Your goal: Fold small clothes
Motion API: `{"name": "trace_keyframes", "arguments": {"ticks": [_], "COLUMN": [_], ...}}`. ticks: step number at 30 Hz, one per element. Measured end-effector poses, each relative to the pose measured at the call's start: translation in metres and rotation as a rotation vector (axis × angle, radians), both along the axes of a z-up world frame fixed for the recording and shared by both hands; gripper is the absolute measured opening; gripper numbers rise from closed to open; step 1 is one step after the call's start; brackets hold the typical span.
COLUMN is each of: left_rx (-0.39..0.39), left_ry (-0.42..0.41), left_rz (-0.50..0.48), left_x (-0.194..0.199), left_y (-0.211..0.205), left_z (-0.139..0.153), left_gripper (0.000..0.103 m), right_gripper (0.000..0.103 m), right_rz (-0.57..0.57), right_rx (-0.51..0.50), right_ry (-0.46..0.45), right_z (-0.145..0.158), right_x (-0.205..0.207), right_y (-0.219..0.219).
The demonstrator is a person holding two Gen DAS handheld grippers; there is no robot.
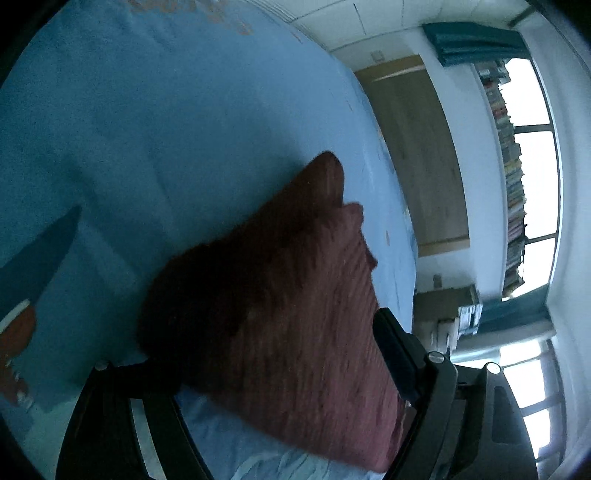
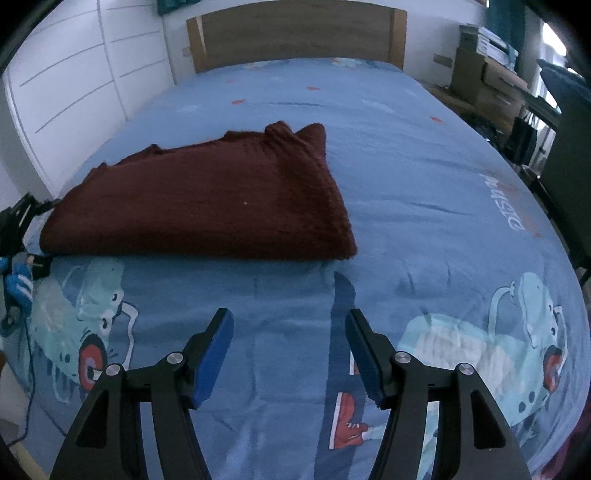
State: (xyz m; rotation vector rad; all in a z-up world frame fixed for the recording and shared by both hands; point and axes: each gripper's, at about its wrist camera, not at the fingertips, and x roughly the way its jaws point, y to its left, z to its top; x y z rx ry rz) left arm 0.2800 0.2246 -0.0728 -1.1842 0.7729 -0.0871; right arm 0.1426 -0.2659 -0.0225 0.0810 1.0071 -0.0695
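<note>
A dark red knitted garment lies folded on the blue printed bedspread. My right gripper is open and empty, hovering over the bedspread just in front of the garment's near edge. In the left wrist view, tilted sideways, the same garment fills the space between my left gripper's fingers, which are closed on its edge; the left finger is mostly hidden by the cloth. The left gripper body shows at the garment's left end in the right wrist view.
A wooden headboard stands at the far end of the bed, white wardrobe doors to the left. Cardboard boxes and shelves stand right of the bed. A window with books beside it shows in the left view.
</note>
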Motion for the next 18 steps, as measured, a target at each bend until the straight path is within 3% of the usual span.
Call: {"name": "trace_keyframes", "arguments": {"ticks": [4,6,9,12,18], "left_rx": [-0.029,-0.049,-0.060,-0.063,-0.021], "left_ry": [0.004,0.012,0.029,0.031,0.000], "left_rz": [0.032,0.046,0.057,0.059,0.033], "left_x": [0.011,0.013,0.017,0.017,0.014], "left_y": [0.007,0.011,0.016,0.018,0.004], "left_z": [-0.004,-0.007,-0.009,-0.005,0.019], "left_gripper": [0.071,0.052,0.035,0.025,0.020], "right_gripper": [0.065,0.065,0.065,0.065,0.065], "right_rz": [0.000,0.002,0.008,0.010,-0.008], "right_rx": [0.010,0.018,0.031,0.043,0.068], "right_ry": [0.004,0.004,0.002,-0.002,-0.015], "right_z": [-0.003,-0.005,-0.006,-0.006,-0.004], "right_x": [0.001,0.000,-0.002,-0.006,-0.015], "right_y": [-0.001,-0.001,-0.001,-0.003,-0.012]}}
